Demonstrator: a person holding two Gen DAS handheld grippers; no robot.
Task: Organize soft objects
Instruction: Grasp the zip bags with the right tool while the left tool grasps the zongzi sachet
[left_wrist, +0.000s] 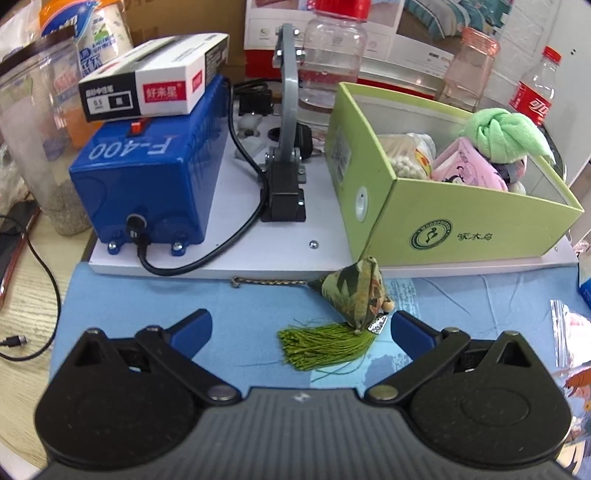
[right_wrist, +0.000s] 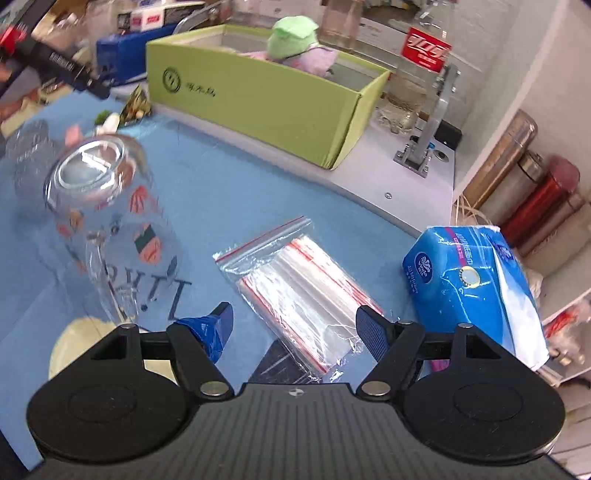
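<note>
The left gripper (left_wrist: 301, 330) gaped wide around the tasselled sachet (left_wrist: 352, 293); the right gripper (right_wrist: 295, 328) hung wide over zip bags (right_wrist: 295, 284).

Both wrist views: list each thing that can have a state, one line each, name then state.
left claw: open, empty, above the blue mat.
right claw: open, empty, over the zip bags.
green box: lidless, holding soft items.
green towel: knotted, on top of the items in the box.
tasselled sachet: on the mat, outside the box.
zip bags: flat on the mat.
tissue pack: on the mat, opened.
glass jar: lying on its side.
</note>
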